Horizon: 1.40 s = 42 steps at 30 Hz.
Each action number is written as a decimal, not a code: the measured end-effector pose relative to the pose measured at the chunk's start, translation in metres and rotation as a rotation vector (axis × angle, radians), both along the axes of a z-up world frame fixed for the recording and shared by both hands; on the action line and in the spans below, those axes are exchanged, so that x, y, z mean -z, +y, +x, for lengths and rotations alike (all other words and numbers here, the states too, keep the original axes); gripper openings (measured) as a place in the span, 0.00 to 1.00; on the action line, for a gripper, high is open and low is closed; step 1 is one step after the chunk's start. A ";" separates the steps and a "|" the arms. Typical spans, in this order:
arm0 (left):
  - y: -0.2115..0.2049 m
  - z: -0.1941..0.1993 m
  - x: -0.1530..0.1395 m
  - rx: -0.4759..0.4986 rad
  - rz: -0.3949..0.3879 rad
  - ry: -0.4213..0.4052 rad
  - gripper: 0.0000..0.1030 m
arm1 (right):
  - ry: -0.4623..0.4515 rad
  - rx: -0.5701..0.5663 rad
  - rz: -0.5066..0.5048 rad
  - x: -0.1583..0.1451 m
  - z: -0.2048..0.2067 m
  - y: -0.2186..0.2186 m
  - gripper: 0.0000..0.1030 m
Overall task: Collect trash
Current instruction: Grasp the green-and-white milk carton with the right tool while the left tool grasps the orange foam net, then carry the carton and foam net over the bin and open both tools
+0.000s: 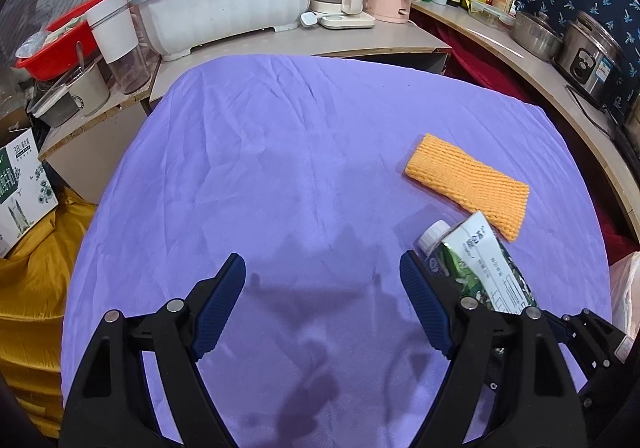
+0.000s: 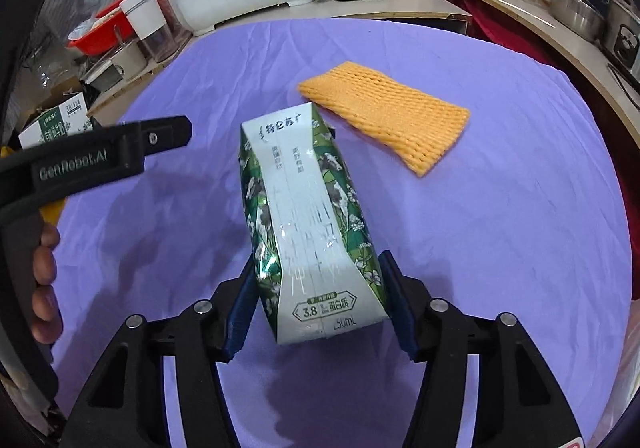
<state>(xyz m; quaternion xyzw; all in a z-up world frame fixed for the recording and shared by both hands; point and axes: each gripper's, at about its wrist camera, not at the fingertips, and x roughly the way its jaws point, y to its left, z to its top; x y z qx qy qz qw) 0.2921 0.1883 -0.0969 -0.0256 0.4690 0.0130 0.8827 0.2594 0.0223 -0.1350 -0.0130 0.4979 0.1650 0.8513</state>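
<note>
1. Desk (image 1: 280,152) w/ the purple cloth takes up basically the whole view under both claws. Cloth's pretty wrinkled.
2. Left claw (image 1: 322,288): spread wide, nothing between the pads, just hanging over bare cloth. In the right wrist view its black body comes in from the left side, w/ the person's fingers (image 2: 44,280) wrapped on the grip.
3. Right claw (image 2: 318,308): milk carton (image 2: 308,216) sits between the pads, bottom end toward the cam, top pointing away from the claw. Left pad looks right up against the carton wall; right pad is at the edge, but can't tell if it's actually pressing. So it's partway open around the carton, grip unclear tbh.
4. From the left claw the same carton is just off its right finger, white cap (image 1: 432,234) visible.
5. Orange foam net sleeve (image 2: 386,116): flat on the cloth, ahead and to the right of the right claw, just past the carton's far end, not touching either claw.
</note>
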 end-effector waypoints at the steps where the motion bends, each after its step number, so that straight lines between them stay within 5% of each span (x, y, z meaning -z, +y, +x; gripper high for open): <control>1: -0.001 0.000 0.000 0.001 0.000 -0.001 0.73 | -0.006 0.005 0.001 0.000 -0.004 -0.002 0.52; 5: -0.010 0.000 -0.001 0.021 -0.008 -0.002 0.73 | -0.045 0.064 0.028 -0.007 -0.027 -0.029 0.49; 12: -0.065 0.007 -0.001 0.109 -0.046 0.003 0.74 | -0.104 0.329 0.089 -0.031 -0.050 -0.118 0.48; 15: -0.091 0.019 0.001 0.130 -0.071 0.009 0.80 | -0.122 0.422 0.099 -0.038 -0.046 -0.149 0.48; 27: -0.141 0.082 0.043 0.086 -0.051 0.090 0.80 | -0.135 0.496 0.158 -0.031 -0.026 -0.183 0.48; 29: -0.141 0.085 0.048 0.089 -0.056 0.093 0.75 | -0.129 0.495 0.164 -0.028 -0.024 -0.182 0.48; 32: -0.145 0.079 0.044 0.131 -0.072 0.075 0.48 | -0.125 0.495 0.166 -0.025 -0.024 -0.181 0.48; 34: -0.150 0.076 0.041 0.164 -0.086 0.077 0.20 | -0.126 0.500 0.167 -0.026 -0.025 -0.181 0.48; 37: -0.157 0.067 0.035 0.187 -0.068 0.063 0.11 | -0.129 0.513 0.178 -0.029 -0.030 -0.183 0.48; 42: -0.163 0.042 0.020 0.232 -0.061 0.043 0.10 | -0.146 0.537 0.186 -0.039 -0.050 -0.189 0.48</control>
